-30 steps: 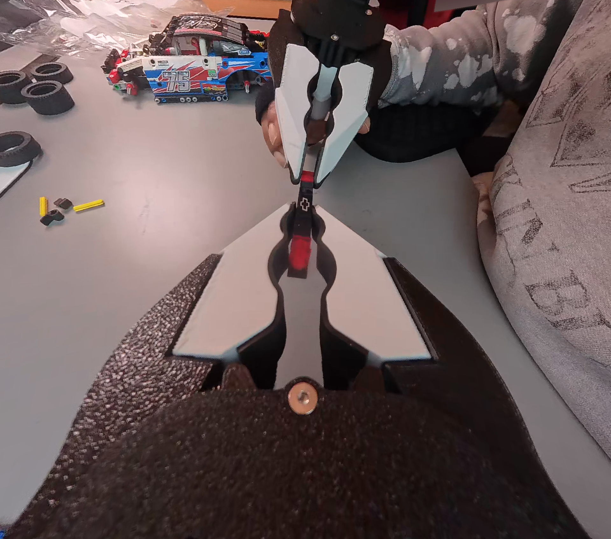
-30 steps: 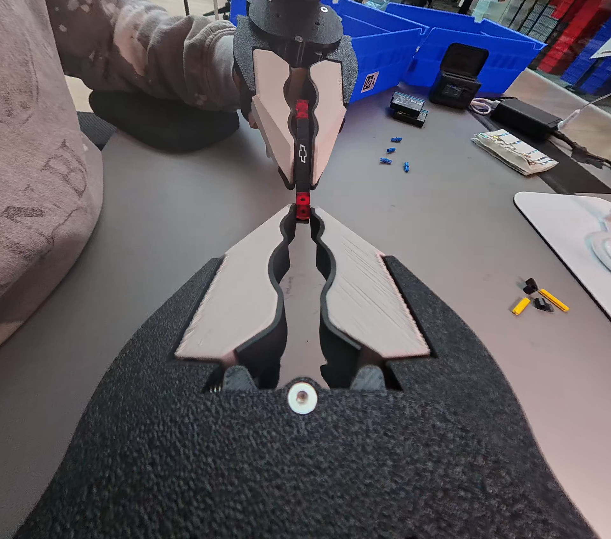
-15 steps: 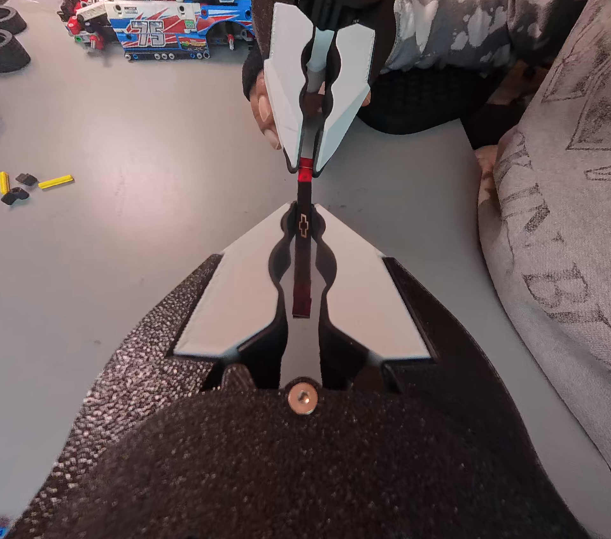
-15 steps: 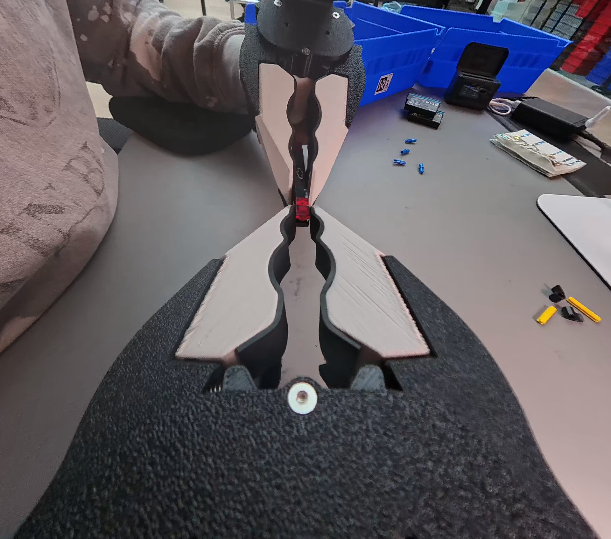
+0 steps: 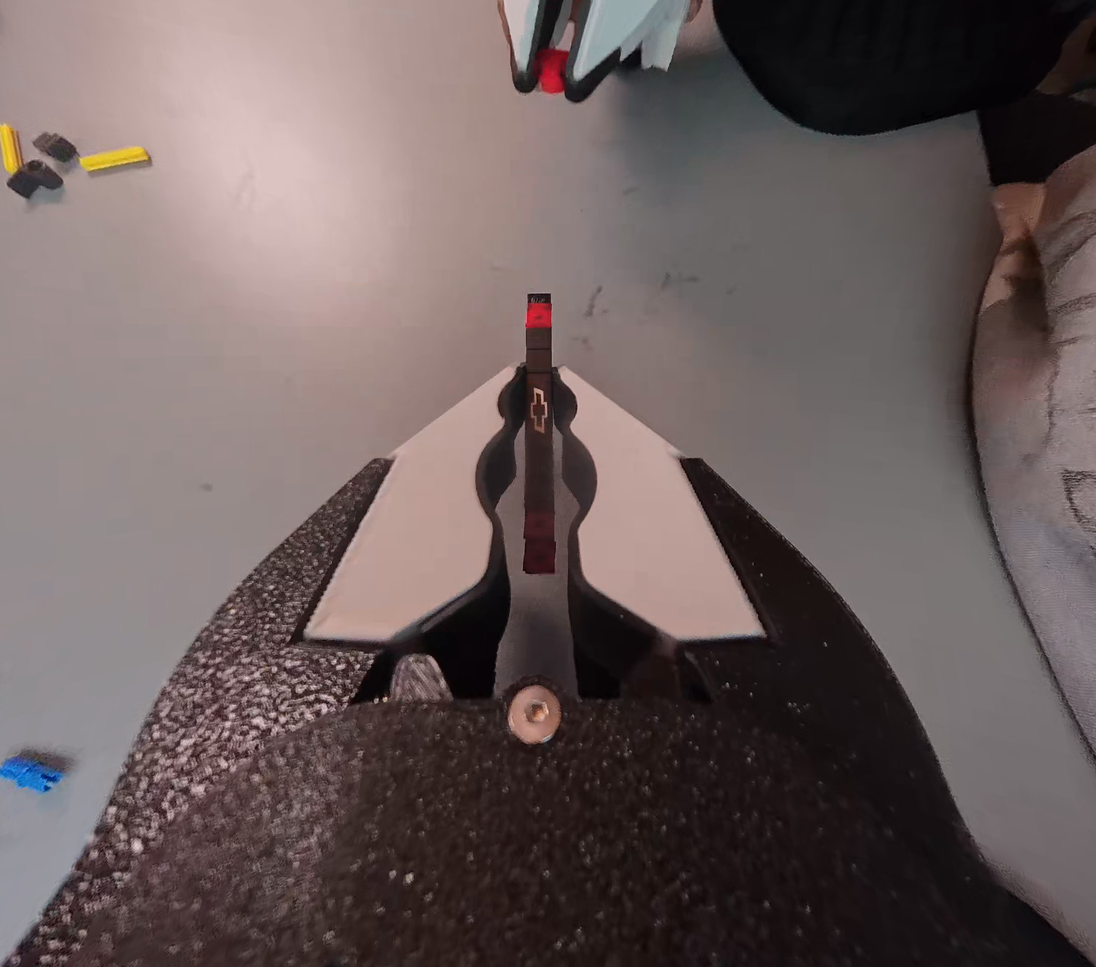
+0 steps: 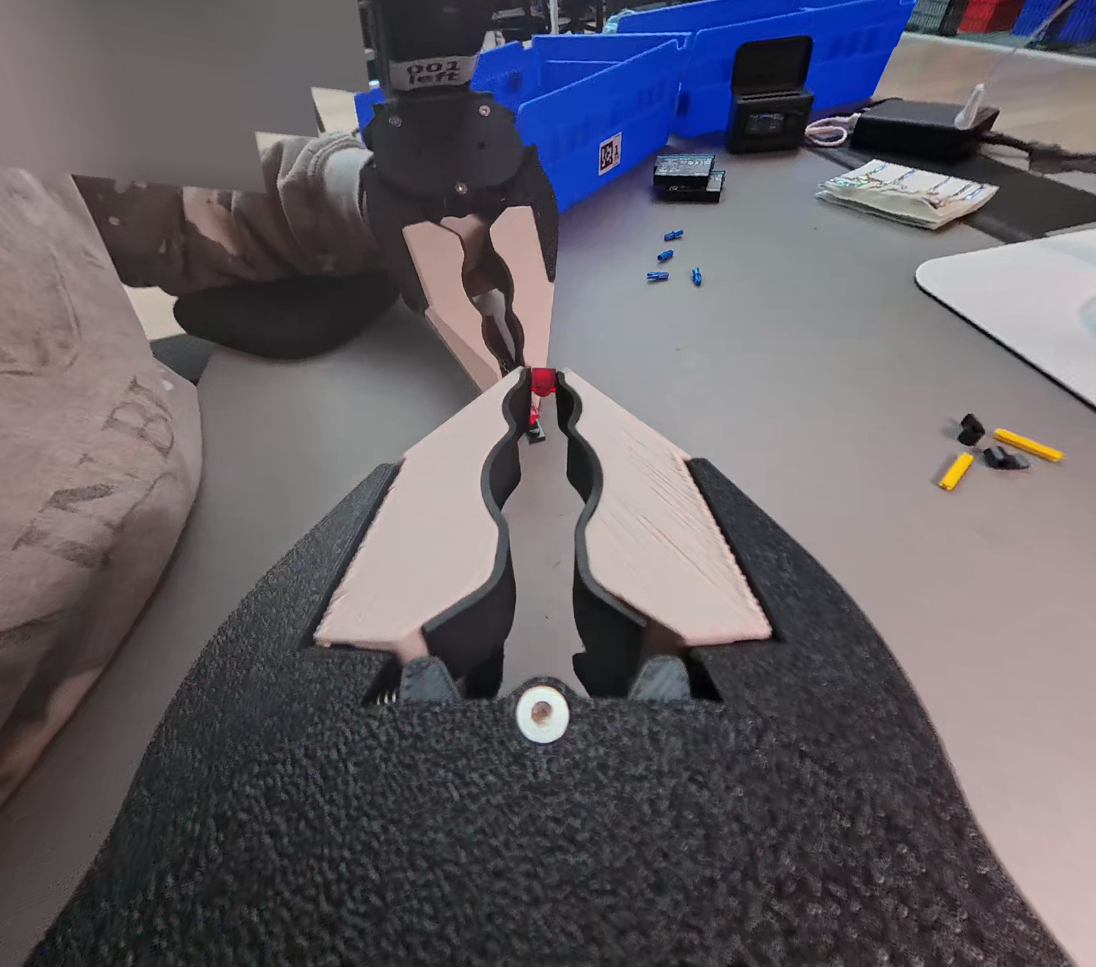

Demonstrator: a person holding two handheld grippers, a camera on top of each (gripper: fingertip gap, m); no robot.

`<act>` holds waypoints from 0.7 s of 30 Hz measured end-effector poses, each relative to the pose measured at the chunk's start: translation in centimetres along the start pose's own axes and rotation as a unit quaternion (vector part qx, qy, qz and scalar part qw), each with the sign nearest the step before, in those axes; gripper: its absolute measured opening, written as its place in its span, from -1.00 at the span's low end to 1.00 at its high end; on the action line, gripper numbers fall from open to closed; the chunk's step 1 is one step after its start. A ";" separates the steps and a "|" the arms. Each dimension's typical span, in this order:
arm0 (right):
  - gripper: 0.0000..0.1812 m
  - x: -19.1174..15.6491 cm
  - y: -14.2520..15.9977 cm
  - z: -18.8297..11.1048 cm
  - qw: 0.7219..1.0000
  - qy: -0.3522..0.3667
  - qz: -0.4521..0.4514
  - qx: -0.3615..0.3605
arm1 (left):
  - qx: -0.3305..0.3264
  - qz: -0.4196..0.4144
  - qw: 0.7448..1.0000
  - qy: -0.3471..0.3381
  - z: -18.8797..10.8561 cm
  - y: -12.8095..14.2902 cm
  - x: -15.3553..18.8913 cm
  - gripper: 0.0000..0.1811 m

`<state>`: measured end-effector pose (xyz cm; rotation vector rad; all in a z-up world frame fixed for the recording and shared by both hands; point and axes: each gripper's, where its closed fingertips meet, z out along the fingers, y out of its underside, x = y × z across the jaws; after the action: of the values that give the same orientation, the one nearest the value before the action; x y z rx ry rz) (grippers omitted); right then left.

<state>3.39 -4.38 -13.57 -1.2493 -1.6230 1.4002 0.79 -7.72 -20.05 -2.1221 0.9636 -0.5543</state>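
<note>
Grey table (image 5: 296,345), blue bins (image 6: 741,67) at 12 o'clock. Left gripper (image 5: 538,372) clamped on black strip (image 5: 538,440). Right gripper (image 6: 542,375) pinches small red piece (image 6: 542,382), parted from strip; loose bricks (image 5: 112,160) at 10 o'clock untouched.

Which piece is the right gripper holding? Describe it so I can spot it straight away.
On the grey table, look at the right gripper in the foreground of its own view. Pinched at its very fingertips is a small red piece. The long black bar with red ends sits separately in the left gripper; the loose bits nearby are yellow, black or blue.

Bare table (image 5: 356,316) between grippers; yellow pegs (image 5: 112,160) aside.
</note>
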 end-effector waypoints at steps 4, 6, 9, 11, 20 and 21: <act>-0.91 0.6 -1.0 0.5 0.993 -0.010 0.115 0.030 | -0.025 -0.007 1.000 0.009 0.7 0.9 0.3 -0.93; -0.91 0.9 -1.8 0.7 0.981 -0.021 0.186 0.056 | -0.034 -0.013 0.999 0.011 1.1 1.4 0.2 -0.92; -0.91 1.1 -2.7 1.2 0.951 -0.043 0.291 0.096 | -0.016 -0.021 1.000 0.008 0.7 0.7 0.0 -0.84; -0.91 1.5 -3.0 1.6 0.922 -0.050 0.363 0.124 | 0.027 -0.026 0.999 -0.011 0.0 -0.8 -0.6 -0.79; -0.92 1.4 -3.6 3.6 0.783 -0.093 0.570 0.232 | 0.216 0.022 0.962 -0.167 -5.2 -7.6 -2.9 -0.81; -0.92 1.3 -3.6 3.8 0.781 -0.090 0.571 0.236 | 0.217 0.034 0.959 -0.178 -5.4 -7.8 -2.9 -0.84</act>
<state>-1.38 -4.42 -11.01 -1.8828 -0.3585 2.4774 -0.81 -4.35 -10.92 -1.7085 0.6378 -0.2975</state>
